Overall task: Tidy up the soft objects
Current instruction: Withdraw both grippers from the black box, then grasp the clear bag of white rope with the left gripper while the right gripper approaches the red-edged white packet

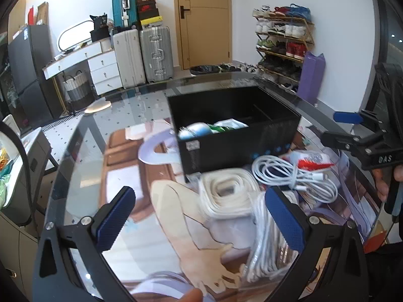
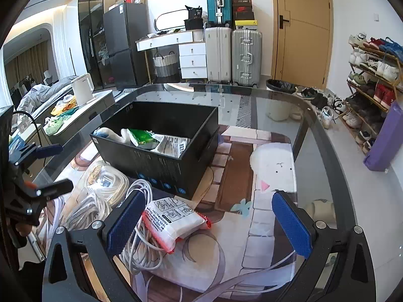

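A black box [image 1: 241, 146] [image 2: 161, 161] stands on the glass table and holds several soft packets [image 2: 151, 141]. In front of it lie a coil of cream rope [image 1: 226, 193] [image 2: 105, 178], a bagged bundle of white cord [image 1: 267, 249] [image 2: 85, 211], a white cable [image 1: 294, 176] [image 2: 143, 246] and a white packet with red edges [image 1: 312, 159] [image 2: 173, 221]. My left gripper [image 1: 199, 219] is open and empty, over the rope and bagged cord. My right gripper [image 2: 209, 224] is open and empty, with the packet by its left finger. Each gripper shows in the other's view [image 1: 352, 130] [image 2: 50, 168].
The glass table [image 2: 272, 105] has a rounded dark rim, with a printed rug visible beneath. Suitcases [image 2: 234, 55], a desk, a shoe rack [image 2: 372, 75], a purple mat [image 1: 312, 75] and a side counter with a kettle [image 2: 83, 88] surround the table.
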Motion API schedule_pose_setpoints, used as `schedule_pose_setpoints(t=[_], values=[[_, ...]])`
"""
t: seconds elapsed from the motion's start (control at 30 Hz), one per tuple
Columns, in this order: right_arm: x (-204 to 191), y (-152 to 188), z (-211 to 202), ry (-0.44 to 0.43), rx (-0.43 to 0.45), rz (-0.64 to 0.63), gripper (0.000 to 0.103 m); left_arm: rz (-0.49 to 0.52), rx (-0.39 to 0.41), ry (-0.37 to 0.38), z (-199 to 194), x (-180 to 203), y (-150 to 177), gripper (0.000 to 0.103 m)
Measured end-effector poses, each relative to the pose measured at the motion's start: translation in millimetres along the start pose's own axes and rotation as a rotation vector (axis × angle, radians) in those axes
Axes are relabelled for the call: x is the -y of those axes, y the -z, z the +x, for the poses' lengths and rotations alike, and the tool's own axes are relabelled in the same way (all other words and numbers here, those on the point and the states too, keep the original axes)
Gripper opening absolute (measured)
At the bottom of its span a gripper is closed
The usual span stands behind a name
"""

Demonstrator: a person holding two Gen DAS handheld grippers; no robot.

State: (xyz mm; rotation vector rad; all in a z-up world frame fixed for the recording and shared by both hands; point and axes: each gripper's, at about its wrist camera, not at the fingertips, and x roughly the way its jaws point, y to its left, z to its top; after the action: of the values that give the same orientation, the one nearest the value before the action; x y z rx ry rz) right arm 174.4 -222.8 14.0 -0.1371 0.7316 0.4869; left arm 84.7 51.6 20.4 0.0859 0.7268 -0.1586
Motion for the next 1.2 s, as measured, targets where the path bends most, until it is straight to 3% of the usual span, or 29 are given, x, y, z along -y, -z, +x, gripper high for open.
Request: schedule_pose_setpoints(t=[0.4, 0.8, 1.1, 1.2], values=[[-1.5, 7.7, 16.3, -0.015, -0.074, -0.015, 0.102, 0.04, -0.061, 0.075, 3.6, 23.7, 14.3, 0.103], [17.0, 21.6, 24.5, 0.066, -0.141, 0.007, 0.102, 0.113, -0.127, 0.13, 9.9, 49.6, 26.2, 0.103], [7.1, 20.6, 28.2, 0.0, -0.142, 0.006, 0.102, 0.136, -0.16, 0.127, 16.1, 54.8, 31.1, 0.101], [3.3, 18.9, 31.9, -0.02, -0.149, 0.007, 0.102, 0.135, -0.162, 0.142, 15.8, 55.0, 31.2, 0.094]])
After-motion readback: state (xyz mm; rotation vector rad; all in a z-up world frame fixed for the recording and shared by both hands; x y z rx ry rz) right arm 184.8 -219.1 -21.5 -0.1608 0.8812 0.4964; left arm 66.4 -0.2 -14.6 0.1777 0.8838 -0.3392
